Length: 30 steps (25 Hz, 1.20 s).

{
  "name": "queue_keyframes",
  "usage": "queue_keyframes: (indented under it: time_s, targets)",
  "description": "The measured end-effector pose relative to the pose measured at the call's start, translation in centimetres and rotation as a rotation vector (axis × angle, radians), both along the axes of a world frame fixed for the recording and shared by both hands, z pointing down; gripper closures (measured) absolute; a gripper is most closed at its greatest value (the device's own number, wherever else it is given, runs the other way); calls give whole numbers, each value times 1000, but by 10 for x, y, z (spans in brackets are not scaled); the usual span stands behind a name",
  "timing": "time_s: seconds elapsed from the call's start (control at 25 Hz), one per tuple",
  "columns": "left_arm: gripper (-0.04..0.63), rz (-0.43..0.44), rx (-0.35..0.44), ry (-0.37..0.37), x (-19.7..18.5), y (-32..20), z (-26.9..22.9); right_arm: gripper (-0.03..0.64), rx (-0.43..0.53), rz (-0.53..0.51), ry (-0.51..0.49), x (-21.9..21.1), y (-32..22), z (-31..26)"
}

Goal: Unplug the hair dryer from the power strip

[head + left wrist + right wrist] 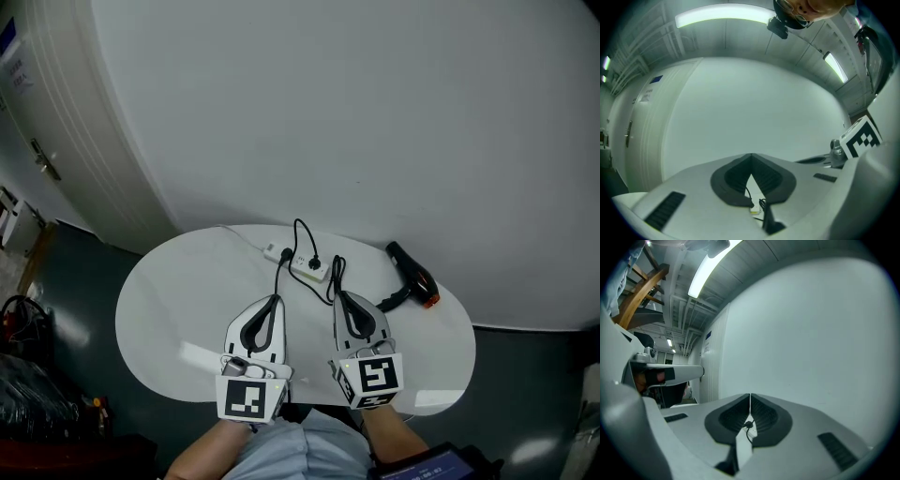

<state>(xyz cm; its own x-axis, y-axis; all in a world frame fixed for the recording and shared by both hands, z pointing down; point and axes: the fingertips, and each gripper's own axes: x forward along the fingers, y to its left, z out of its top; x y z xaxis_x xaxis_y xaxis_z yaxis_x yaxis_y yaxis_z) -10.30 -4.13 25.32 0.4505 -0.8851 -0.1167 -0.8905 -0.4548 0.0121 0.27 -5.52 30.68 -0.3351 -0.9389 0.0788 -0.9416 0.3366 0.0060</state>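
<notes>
White strip (309,267) lies on the surface (169,309), black plug (315,262) seated, dryer (413,276) at its three o'clock. Both grippers are empty, jaws together. Right gripper (339,297) is nearer, plug at eleven o'clock; left gripper (275,299) has it at one.

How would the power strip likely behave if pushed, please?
The power strip looks small and flat on the smooth table, so it would probably slide, not tip. The looped cords on it look floppy and would likely trail.
</notes>
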Motion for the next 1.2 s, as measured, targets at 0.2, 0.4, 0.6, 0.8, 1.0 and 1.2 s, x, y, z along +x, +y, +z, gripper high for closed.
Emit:
queue_keyframes:
  time_s: [0.2, 0.4, 0.6, 0.8, 1.0, 1.2]
  targets:
    - [597, 14, -24, 2, 0, -14, 6, 614, -21, 16, 8, 3, -8, 5]
    - [597, 34, -24, -46, 6, -33, 17, 614, -55, 16, 7, 9, -26, 16]
    - [597, 29, -78, -10, 14, -53, 25, 613, -98, -7, 0, 8, -46, 33]
    - [597, 16, -153, 13, 18, -79, 44, 613, -141, -32, -2, 8, -75, 54]
    - [597, 18, -224, -6, 23, -98, 72, 612, -209, -49, -7, 6, -100, 87]
    - [597, 15, -280, -35, 26, -120, 101, 612, -270, -85, -3, 2, -122, 120]
